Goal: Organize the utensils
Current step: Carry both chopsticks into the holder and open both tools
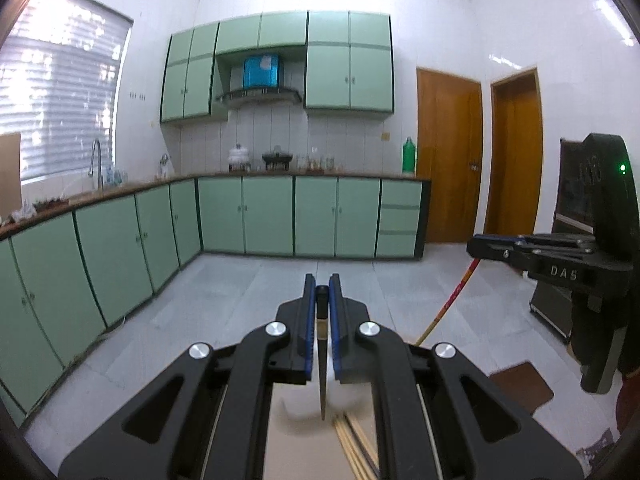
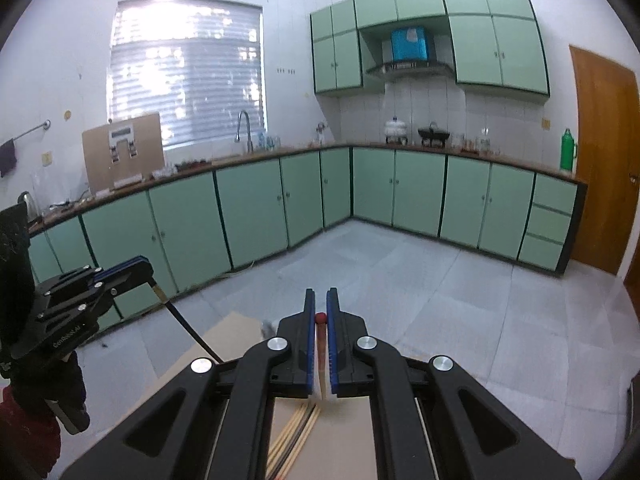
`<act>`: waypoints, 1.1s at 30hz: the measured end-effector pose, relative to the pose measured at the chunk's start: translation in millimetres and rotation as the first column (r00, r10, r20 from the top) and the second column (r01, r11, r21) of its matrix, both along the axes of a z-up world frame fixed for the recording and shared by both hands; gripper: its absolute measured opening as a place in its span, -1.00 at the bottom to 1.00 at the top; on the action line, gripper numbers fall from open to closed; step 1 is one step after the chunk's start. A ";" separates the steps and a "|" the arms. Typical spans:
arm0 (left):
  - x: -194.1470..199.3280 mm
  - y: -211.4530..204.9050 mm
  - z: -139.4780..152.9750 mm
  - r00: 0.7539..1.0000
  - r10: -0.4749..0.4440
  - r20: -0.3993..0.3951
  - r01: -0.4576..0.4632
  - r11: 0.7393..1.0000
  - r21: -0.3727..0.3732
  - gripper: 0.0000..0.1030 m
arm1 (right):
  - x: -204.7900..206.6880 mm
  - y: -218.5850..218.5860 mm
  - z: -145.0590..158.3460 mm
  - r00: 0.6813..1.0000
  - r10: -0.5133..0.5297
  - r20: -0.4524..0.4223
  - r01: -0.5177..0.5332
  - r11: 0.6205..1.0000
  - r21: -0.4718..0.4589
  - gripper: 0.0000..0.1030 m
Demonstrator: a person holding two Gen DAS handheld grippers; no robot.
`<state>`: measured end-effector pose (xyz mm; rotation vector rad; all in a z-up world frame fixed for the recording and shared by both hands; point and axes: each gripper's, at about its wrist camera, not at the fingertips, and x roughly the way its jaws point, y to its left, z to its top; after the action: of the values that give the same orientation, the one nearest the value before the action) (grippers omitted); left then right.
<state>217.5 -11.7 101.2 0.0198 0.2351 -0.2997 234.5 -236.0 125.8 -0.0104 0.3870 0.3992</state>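
L gripper clamped on black-tipped chopstick, R gripper clamped on red-tipped chopstick, loose chopsticks on cardboard below

Two claws: the left claw holds one black-tipped chopstick, the right claw one red-tipped chopstick. One loose bundle of chopsticks lies below, too blurred to count. Two wooden doors. One green bottle, one faucet, one window.
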 end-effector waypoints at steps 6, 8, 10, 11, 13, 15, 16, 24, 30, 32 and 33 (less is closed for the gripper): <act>45.2 -16.1 12.9 0.997 0.020 0.068 -0.019 1.000 -0.005 -0.89 | 35.4 0.4 5.1 1.000 -0.020 0.011 0.019 0.999 0.046 -0.90; 63.1 -23.3 4.3 0.997 0.035 0.074 -0.035 0.999 0.003 -0.89 | 51.0 3.1 -3.5 0.999 -0.036 0.010 0.036 0.999 0.040 -0.90; 74.4 -28.6 -5.5 0.996 0.045 0.072 -0.046 0.999 0.009 -0.89 | 62.7 6.2 -14.2 0.999 -0.044 0.002 0.044 0.999 0.030 -0.90; 85.1 -31.8 -14.3 0.997 0.048 0.058 -0.049 0.999 0.010 -0.89 | 67.3 7.6 -20.3 0.999 -0.046 -0.005 0.046 0.999 0.028 -0.90; 95.2 -31.6 -26.9 0.998 0.048 0.028 -0.048 0.999 0.000 -0.89 | 78.9 11.8 -34.4 0.999 -0.050 -0.022 0.050 0.998 0.023 -0.90; 108.9 -31.2 -41.0 0.999 0.050 -0.019 -0.050 0.999 -0.009 -0.89 | 87.6 15.2 -47.4 0.998 -0.054 -0.044 0.055 0.998 0.019 -0.90; 114.9 -31.6 -48.1 0.998 0.055 -0.042 -0.056 0.998 -0.006 -0.89 | 91.6 16.7 -53.9 0.997 -0.055 -0.058 0.056 0.998 0.017 -0.90; 127.5 -22.5 -73.6 0.990 0.061 -0.126 -0.058 0.998 0.023 -0.72 | 113.3 15.0 -89.4 0.985 -0.043 -0.167 0.050 0.998 0.035 -0.87; 110.8 -9.9 -69.6 0.992 0.069 -0.108 -0.067 0.998 0.022 -0.29 | 98.1 0.1 -92.0 0.984 -0.081 -0.157 0.092 0.994 0.060 -0.23; 100.2 -4.9 -69.7 0.991 0.076 -0.107 -0.074 0.997 0.017 -0.16 | 86.0 -7.8 -90.9 0.984 -0.104 -0.142 0.114 0.991 0.063 -0.07; 95.5 -2.5 -69.8 0.992 0.077 -0.105 -0.076 0.997 0.014 -0.09 | 79.1 -11.3 -91.1 0.985 -0.111 -0.135 0.121 0.990 0.066 -0.01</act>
<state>313.0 -14.2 31.4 0.0045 0.3414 -0.2240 313.6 -247.3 34.7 0.1105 0.5003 0.2993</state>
